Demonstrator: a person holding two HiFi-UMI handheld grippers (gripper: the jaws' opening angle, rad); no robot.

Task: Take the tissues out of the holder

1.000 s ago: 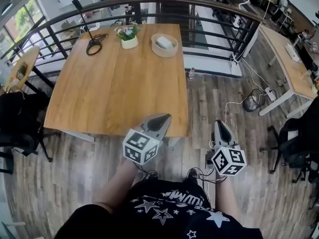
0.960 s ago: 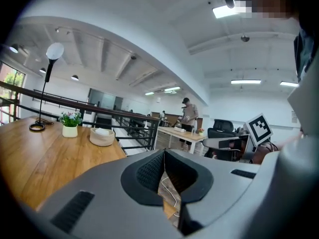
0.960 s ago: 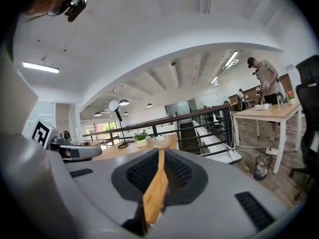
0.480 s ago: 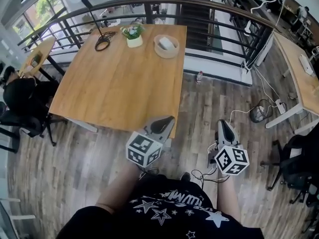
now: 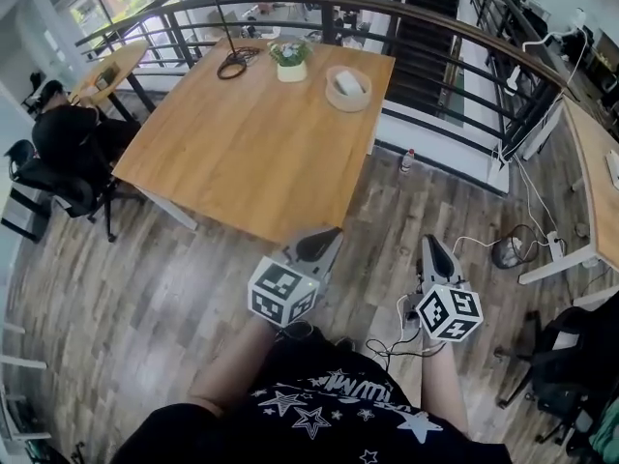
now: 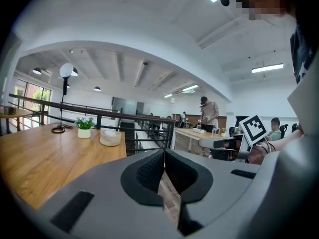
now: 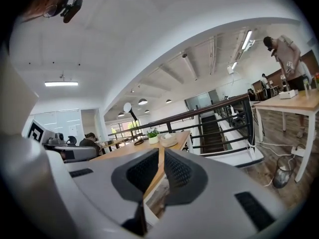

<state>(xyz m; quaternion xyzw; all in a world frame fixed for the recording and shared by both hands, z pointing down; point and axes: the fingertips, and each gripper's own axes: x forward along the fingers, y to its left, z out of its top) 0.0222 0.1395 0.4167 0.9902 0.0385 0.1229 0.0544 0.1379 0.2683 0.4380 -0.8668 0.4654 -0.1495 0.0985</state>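
Observation:
The tissue holder (image 5: 348,87) is a round pale bowl with white tissues in it, at the far right corner of the wooden table (image 5: 251,162). It also shows small in the left gripper view as the holder (image 6: 110,137) and in the right gripper view as the holder (image 7: 168,141). My left gripper (image 5: 327,236) hangs just off the table's near corner, jaws shut and empty (image 6: 164,152). My right gripper (image 5: 427,244) is over the floor to the right of the table, shut and empty (image 7: 160,151). Both are far from the holder.
A potted plant (image 5: 291,63) and a lamp base with coiled cable (image 5: 232,64) stand near the holder. A black railing (image 5: 455,61) runs behind the table. A person sits at the left (image 5: 68,133). Cables and a bin (image 5: 508,251) lie on the floor at right.
In the head view the table and holder have slid to the right and the seated person has come into view at left. Both grippers stay shut in front of the body.

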